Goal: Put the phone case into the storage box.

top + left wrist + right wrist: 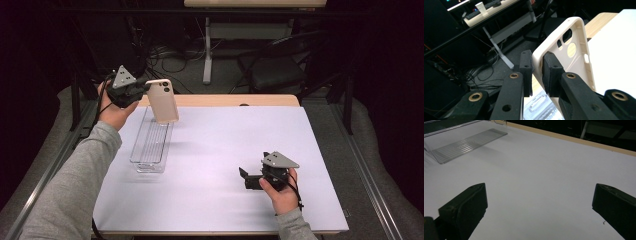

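Left tongs (537, 72) clamp the side wall of a beige phone case (163, 101), held above the tray (150, 142); long axis near upright, camera cutouts uppermost. No legible writing. Right tongs (537, 207) stand apart, empty, over the surface (225, 150).

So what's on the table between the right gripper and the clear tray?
Nothing: in the high view, bare white table runs from the right gripper to the tray.

Phone case (574, 60): lower end cut off at 6 o'clock behind left gripper's (537, 72) pads; clear tray (466, 145) clipped at 9 o'clock.
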`<state>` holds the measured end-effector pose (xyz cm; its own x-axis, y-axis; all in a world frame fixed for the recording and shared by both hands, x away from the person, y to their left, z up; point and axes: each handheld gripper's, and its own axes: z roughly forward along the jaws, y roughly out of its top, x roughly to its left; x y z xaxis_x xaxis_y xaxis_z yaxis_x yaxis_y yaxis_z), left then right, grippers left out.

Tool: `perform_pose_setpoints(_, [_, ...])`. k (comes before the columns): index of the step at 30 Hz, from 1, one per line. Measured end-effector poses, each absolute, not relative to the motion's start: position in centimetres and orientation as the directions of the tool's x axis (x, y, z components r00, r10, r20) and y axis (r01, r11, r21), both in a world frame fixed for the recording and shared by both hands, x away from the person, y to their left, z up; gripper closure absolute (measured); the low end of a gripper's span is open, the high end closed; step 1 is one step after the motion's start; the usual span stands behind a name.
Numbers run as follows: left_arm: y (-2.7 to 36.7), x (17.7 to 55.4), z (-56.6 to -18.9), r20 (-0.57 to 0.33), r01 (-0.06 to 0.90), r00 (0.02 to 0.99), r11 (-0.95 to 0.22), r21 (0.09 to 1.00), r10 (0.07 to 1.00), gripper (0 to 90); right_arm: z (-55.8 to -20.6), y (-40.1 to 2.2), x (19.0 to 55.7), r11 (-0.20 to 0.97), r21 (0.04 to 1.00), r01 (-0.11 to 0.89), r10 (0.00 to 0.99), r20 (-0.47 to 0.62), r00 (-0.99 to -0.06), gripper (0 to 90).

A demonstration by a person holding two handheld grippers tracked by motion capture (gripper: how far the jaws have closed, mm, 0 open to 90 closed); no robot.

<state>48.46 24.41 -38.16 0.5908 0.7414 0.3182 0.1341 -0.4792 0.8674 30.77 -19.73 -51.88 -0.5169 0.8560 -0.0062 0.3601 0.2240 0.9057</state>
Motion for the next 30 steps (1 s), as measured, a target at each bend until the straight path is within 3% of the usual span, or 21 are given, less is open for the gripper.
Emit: perform_pose_setpoints(30, [26.2,50.8,-38.4,0.387,0.111,0.537,-0.518,0.848,0.749,79.0,-51.9,-19.7,30.7,0.221,0.912,0.345,0.861,-0.016,-0.509,0.0])
